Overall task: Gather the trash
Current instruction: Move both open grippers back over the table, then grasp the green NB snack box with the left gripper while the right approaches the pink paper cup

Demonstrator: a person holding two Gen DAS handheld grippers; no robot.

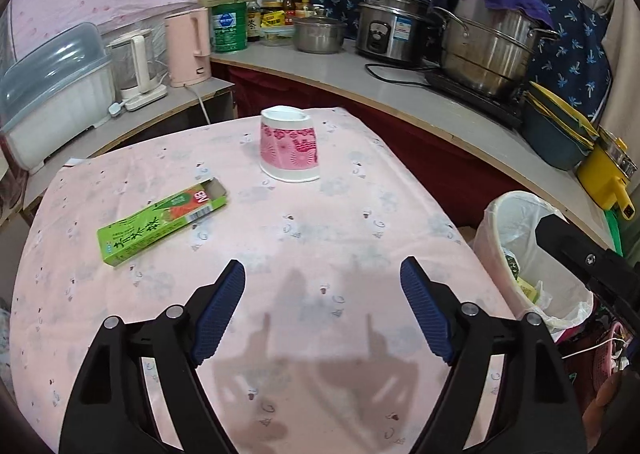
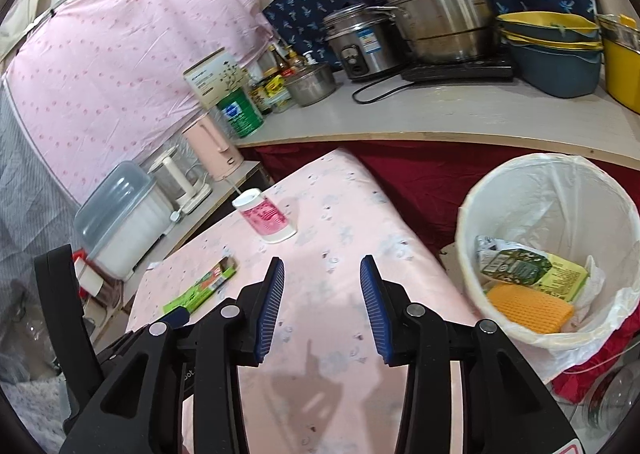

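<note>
Left gripper (image 1: pixel 322 278) spread wide over the table (image 1: pixel 320 334), nothing between the pads. Right gripper (image 2: pixel 322 274) parted too, empty. Green box (image 1: pixel 162 226) lying flat ahead-left of the left gripper. Cup (image 1: pixel 289 144) upside down farther ahead. Bin (image 2: pixel 548 250) off right, trash inside.

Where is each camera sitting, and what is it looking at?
Left wrist view: sits on the left gripper, looking forward and down across the pink table; its own open jaws show, plus the right gripper at the right edge.
Right wrist view: sits on the right gripper, facing the table and the trash bin; its own open, empty jaws show, plus the left gripper at lower left.
Both share: the upside-down paper cup, the green carton, the bin, the counter.
</note>
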